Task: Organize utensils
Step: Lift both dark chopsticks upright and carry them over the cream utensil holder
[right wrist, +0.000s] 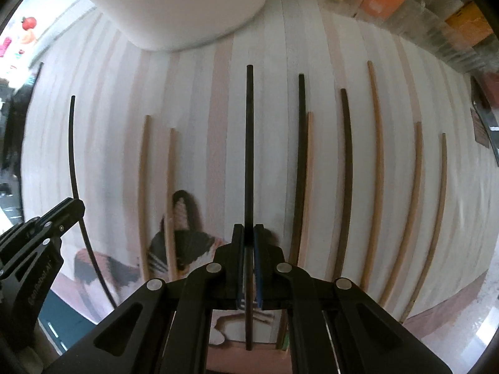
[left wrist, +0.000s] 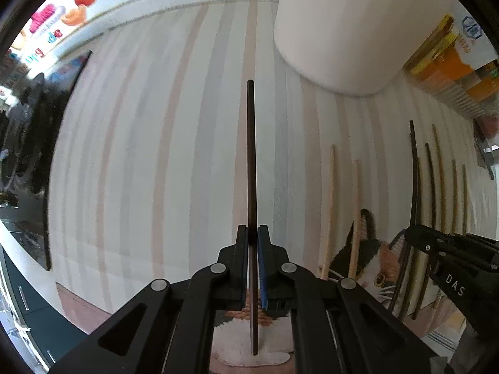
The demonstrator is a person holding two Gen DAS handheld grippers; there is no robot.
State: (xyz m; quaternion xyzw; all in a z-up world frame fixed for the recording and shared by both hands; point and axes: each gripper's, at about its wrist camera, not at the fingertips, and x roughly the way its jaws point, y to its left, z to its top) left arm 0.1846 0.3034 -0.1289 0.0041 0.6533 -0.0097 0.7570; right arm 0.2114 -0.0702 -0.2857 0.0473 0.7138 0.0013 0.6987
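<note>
My left gripper (left wrist: 252,232) is shut on a dark brown chopstick (left wrist: 251,155) that points straight ahead above the striped tablecloth. My right gripper (right wrist: 248,230) is shut on a black chopstick (right wrist: 249,143), also pointing ahead. Several chopsticks lie side by side on the cloth: two light wooden ones (right wrist: 145,187) to the left, dark ones (right wrist: 301,162) and light ones (right wrist: 414,193) to the right. The left gripper (right wrist: 71,205) shows at the left of the right wrist view with its chopstick (right wrist: 76,168). The right gripper (left wrist: 408,233) shows at the right of the left wrist view.
A large white cylindrical container (left wrist: 343,31) stands ahead on the striped cloth (left wrist: 140,155); it also shows in the right wrist view (right wrist: 174,3). Orange and yellow boxes (left wrist: 452,65) line the far right. A cat picture (left wrist: 374,268) is printed on the cloth. A dark tray edge (left wrist: 46,155) sits at left.
</note>
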